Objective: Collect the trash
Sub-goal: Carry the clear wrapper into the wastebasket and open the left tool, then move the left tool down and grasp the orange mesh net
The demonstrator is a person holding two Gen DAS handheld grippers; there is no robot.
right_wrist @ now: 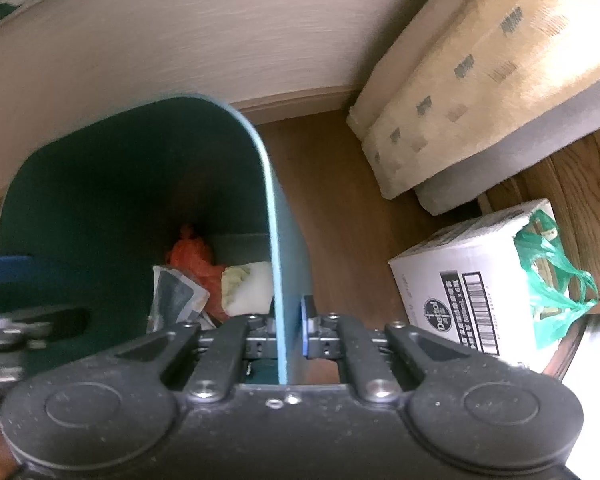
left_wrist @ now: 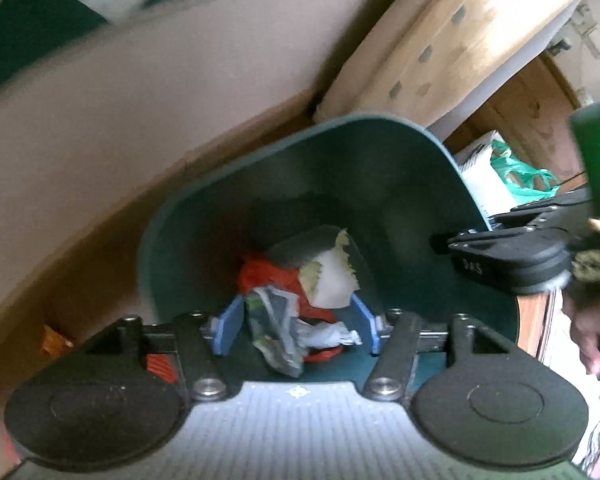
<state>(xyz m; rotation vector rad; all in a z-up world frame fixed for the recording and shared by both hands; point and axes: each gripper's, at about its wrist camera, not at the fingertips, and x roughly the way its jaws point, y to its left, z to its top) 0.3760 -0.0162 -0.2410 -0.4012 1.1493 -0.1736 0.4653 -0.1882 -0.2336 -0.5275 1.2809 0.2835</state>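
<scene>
- Hovering over the teal bin [left_wrist: 204, 184], the left gripper [left_wrist: 296, 326] had its blue pads [left_wrist: 230, 326] spread apart, gripping nothing.
- Directly below those spread jaws lay the trash: a crumpled grey wrapper [left_wrist: 276, 332], an orange-red bag [left_wrist: 268, 280] and a torn white piece [left_wrist: 332, 280], all at the bottom of the bin.
- The right gripper [right_wrist: 290, 330] was clenched on the bin's rim [right_wrist: 276, 240], one finger inside the wall and one outside.
- To the right of that gripper, on the wooden floor [right_wrist: 340, 200], stood a white carton [right_wrist: 460, 280] with a green plastic bag [right_wrist: 548, 272] in it.
- Farther off past the carton leaned what looked like a beige cushion [right_wrist: 460, 80], though the view there was soft.
</scene>
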